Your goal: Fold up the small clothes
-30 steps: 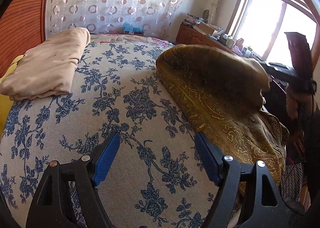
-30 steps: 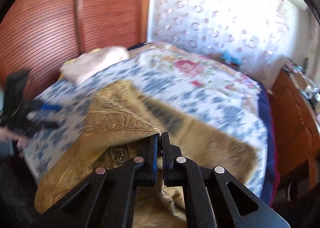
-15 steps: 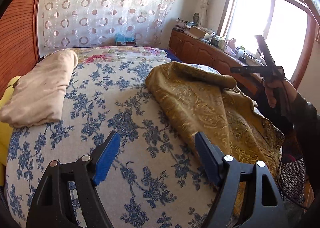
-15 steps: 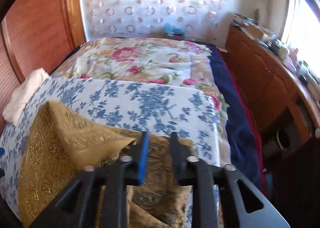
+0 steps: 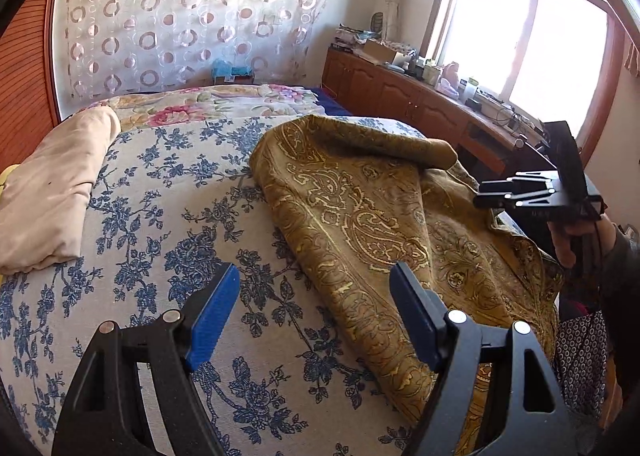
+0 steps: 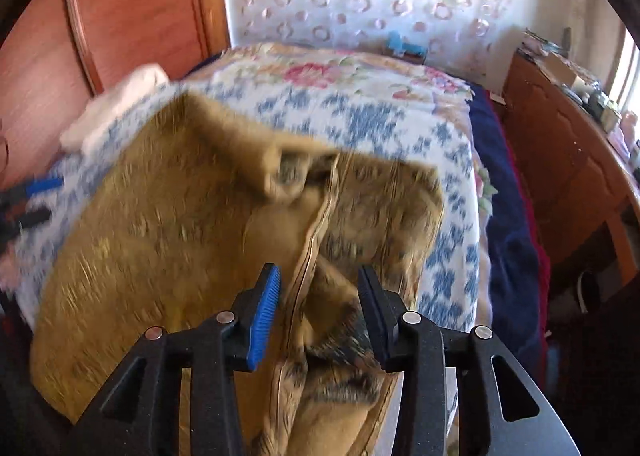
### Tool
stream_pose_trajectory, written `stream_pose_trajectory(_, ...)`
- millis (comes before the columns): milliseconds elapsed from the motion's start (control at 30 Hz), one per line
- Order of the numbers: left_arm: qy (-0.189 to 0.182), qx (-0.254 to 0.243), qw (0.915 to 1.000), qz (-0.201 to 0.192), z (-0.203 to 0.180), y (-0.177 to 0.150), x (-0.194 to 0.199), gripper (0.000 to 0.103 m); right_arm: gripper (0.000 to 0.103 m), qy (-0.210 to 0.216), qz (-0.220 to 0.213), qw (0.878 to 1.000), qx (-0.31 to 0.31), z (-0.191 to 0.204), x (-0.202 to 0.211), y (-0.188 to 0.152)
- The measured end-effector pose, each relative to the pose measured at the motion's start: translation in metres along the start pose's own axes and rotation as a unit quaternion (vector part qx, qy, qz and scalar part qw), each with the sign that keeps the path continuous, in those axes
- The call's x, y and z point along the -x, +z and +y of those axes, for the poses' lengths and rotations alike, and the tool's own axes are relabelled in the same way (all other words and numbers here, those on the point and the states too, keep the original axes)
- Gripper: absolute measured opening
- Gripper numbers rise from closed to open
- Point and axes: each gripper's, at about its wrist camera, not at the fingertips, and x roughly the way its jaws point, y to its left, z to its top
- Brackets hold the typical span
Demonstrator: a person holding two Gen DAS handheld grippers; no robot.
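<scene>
Two cloth items lie on the bed (image 5: 168, 216): one gold patterned garment (image 5: 360, 208) and one folded cream cloth (image 5: 52, 192). Two grippers are in view, one in each hand.

The gold garment is spread over the right half of the blue-flowered bedspread, its top part folded over on itself and its lower edge hanging off the near side of the bed. The cream cloth sits well apart from it, at the left edge near the wooden headboard (image 5: 24, 96).

The left wrist view shows the window (image 5: 532, 44), the long wooden cabinet (image 5: 400, 92) under it and the person's hand (image 5: 576, 240) gripping the handle of the right gripper (image 5: 486, 194), which is held above the garment's right side. The right wrist view is blurred; it shows the garment's zip (image 6: 308, 256) running down between the fingers, which the other view does not.

The left gripper (image 5: 314, 312) points down at the bedspread with its jaws wide apart and nothing between them, the right finger just over the garment's edge. The right gripper's jaws have just been opening; they stand partly apart over the garment, not pressing on it.
</scene>
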Motion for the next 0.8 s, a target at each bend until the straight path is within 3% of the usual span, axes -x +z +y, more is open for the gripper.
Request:
stream_pose_trajectory(167, -0.002, -0.002, 1.0000, 0.002, -0.003, 0.001, -0.001, 0.078, 0.041, 0.007, 0.016, 1.000, 0.009, 0.002, -0.003, -0.009)
stream_pose_trajectory(200, -0.002, -0.003, 1.0000, 0.002, -0.004, 0.002, -0.002, 0.078, 0.017, 0.012, 0.017, 1.000, 0.016, 0.002, -0.004, -0.009)
stream_pose_trajectory(233, -0.002, -0.003, 1.0000, 0.001, -0.004, 0.002, -0.002, 0.078, 0.002, 0.023, 0.020, 0.999, 0.021, 0.004, -0.005, -0.011)
stream_pose_trajectory(533, 0.000, -0.011, 0.9999, -0.010, -0.008, 0.010, 0.002, 0.078, 0.002, 0.046, -0.022, 0.999, 0.001, 0.003, 0.069, -0.011)
stream_pose_trajectory(733, -0.002, -0.006, 0.9999, -0.010, -0.009, 0.011, -0.001, 0.078, 0.002, 0.030, 0.002, 1.000, 0.000, -0.004, 0.083, -0.028)
stream_pose_trajectory(800, -0.003, -0.007, 1.0000, -0.006, -0.009, 0.011, -0.005, 0.078, 0.015, 0.023, -0.001, 1.000, -0.003, -0.008, 0.080, -0.027)
